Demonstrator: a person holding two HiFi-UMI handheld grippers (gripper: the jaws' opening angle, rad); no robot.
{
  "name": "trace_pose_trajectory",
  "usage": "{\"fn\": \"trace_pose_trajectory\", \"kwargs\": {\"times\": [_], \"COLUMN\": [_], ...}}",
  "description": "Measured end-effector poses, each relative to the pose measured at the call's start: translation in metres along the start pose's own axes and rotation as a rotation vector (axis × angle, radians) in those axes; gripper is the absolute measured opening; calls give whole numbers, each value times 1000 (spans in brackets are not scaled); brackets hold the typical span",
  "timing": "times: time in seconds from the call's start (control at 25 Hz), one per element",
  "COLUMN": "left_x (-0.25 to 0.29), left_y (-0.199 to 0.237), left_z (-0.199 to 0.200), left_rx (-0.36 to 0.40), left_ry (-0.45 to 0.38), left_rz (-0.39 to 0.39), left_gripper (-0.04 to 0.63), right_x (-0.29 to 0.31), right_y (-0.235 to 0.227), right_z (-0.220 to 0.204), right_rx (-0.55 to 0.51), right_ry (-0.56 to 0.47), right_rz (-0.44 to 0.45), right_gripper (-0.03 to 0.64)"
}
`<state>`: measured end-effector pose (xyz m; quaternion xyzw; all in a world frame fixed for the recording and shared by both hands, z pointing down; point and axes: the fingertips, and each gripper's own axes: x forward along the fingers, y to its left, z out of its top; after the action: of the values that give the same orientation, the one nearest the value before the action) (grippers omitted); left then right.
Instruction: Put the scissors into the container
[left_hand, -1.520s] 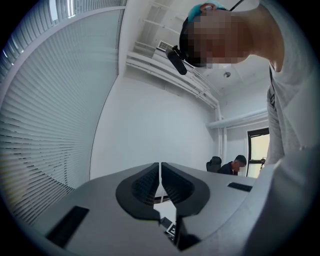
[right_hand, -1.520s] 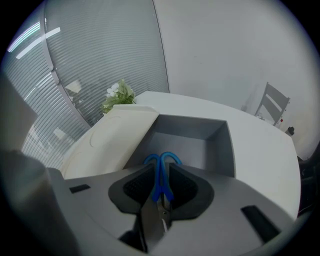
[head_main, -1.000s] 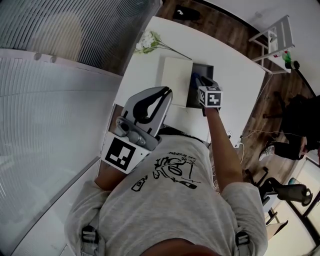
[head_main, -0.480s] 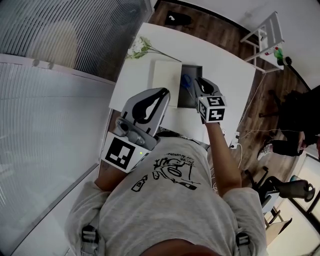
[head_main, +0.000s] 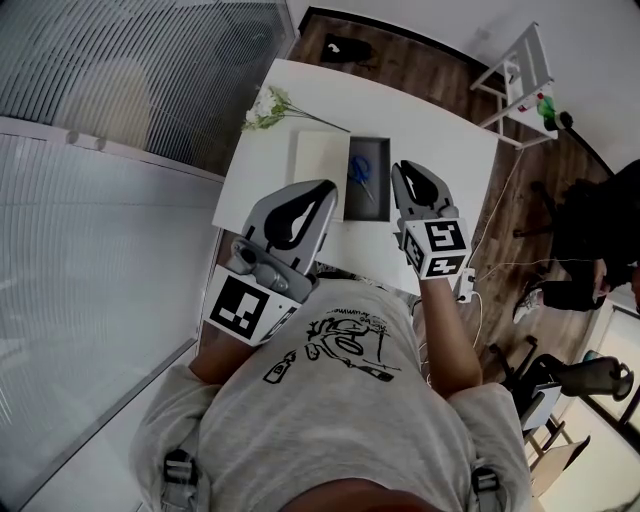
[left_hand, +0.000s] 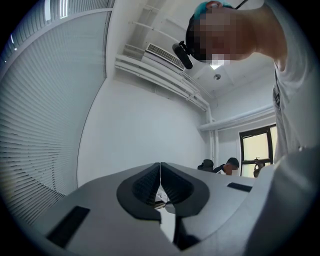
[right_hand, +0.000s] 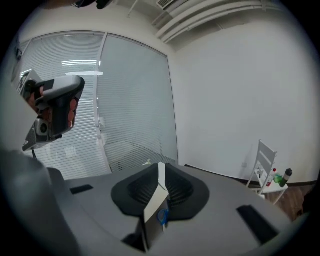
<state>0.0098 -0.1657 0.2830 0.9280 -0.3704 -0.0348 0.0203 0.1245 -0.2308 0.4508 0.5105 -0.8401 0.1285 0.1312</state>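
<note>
Head view, scissors (head_main: 362, 172): blue loop handles, lying inside the dark rectangular container (head_main: 362, 212) on the white tabletop (head_main: 440, 130); blades too small to make out.
Head view, grippers: left hand-held gripper (head_main: 325, 186) and right hand-held gripper (head_main: 404, 168), smooth grey shells tapering to points.
Left gripper view: ribbed black pads (left_hand: 145, 186) clenched, nothing between.
Right gripper view: ribbed pads clenched, empty; a blue handle peeks through the gap beneath.
</note>
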Motion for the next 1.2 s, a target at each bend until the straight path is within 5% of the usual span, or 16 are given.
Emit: {"fn": "trace_pose_trajectory", "kwargs": {"times": [1.2], "left_x": [13], "left_y": [-29], "left_z": [22], "left_rx": [24], "left_ry": [-14], "left_rz": [-32], "left_gripper": [21], "right_x": [-136], "right_y": [48], "right_z": [132], "right_rx": [-187], "right_ry": [-242], "right_rz": [50], "right_gripper": [29]}}
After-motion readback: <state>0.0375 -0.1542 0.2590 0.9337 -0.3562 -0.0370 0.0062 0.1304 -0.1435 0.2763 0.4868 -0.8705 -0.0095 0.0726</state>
